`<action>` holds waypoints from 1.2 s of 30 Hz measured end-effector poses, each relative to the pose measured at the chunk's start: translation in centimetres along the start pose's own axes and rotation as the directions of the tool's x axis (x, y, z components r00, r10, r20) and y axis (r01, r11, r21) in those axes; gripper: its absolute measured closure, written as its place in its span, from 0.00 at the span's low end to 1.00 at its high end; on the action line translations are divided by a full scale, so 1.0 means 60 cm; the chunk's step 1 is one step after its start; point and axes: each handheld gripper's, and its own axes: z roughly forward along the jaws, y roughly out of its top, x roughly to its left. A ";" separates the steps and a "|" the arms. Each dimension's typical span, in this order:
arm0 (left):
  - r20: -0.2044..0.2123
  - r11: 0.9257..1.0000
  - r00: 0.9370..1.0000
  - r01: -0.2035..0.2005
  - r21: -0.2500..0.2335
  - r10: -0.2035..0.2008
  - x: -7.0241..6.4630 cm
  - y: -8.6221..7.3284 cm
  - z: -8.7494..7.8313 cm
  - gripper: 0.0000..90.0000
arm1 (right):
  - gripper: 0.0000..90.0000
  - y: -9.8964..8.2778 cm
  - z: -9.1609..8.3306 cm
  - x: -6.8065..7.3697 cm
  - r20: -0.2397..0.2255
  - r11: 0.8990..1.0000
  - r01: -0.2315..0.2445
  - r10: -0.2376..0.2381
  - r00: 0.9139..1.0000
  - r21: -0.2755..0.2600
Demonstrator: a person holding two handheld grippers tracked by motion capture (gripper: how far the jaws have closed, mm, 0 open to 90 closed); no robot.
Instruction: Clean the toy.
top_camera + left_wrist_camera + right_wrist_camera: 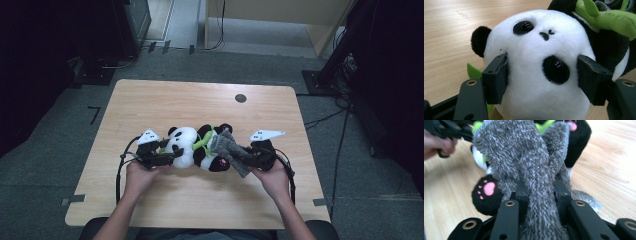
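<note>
Two tools share the work: left tool (541, 75) pinches the panda's head (536, 62), right tool (540, 195) pinches the grey scarf (534, 170); pull gently, keeping the panda steady.

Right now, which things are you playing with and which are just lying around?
In the job:
- toy panda, its head clamped in the left gripper
- fuzzy grey cloth, pinched in the right gripper

Just lying about:
- round dark disc in the table
- cables on the floor
</note>
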 end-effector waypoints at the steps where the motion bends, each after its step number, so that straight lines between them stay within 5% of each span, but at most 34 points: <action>1: -0.001 1.000 1.000 0.000 -0.001 0.000 0.000 0.000 0.000 0.35 | 0.80 0.003 -0.002 0.002 -0.007 1.000 0.002 -0.002 1.000 -0.011; 9: -0.004 1.000 1.000 0.001 0.000 -0.001 -0.003 0.002 -0.002 0.36 | 0.80 0.044 -0.022 0.036 -0.016 0.998 0.039 -0.040 0.999 -0.054; 14: 0.001 1.000 1.000 -0.001 -0.011 0.001 -0.002 0.001 -0.004 0.32 | 0.80 0.084 -0.008 0.055 -0.027 0.997 0.049 -0.051 0.998 -0.061; 25: 0.013 1.000 1.000 -0.023 -0.013 0.023 -0.006 0.000 -0.008 0.26 | 0.80 0.168 0.073 0.116 -0.070 0.991 0.134 -0.133 0.989 0.007; 30: 0.012 0.999 1.000 -0.023 -0.035 0.024 -0.004 -0.004 -0.006 0.23 | 0.80 0.184 0.131 0.145 -0.091 0.974 0.205 -0.196 0.976 0.099; 36: -0.009 0.998 0.999 -0.041 -0.037 0.040 -0.004 -0.007 -0.002 0.23 | 0.80 0.174 0.186 0.150 -0.117 0.957 0.220 -0.201 0.973 0.189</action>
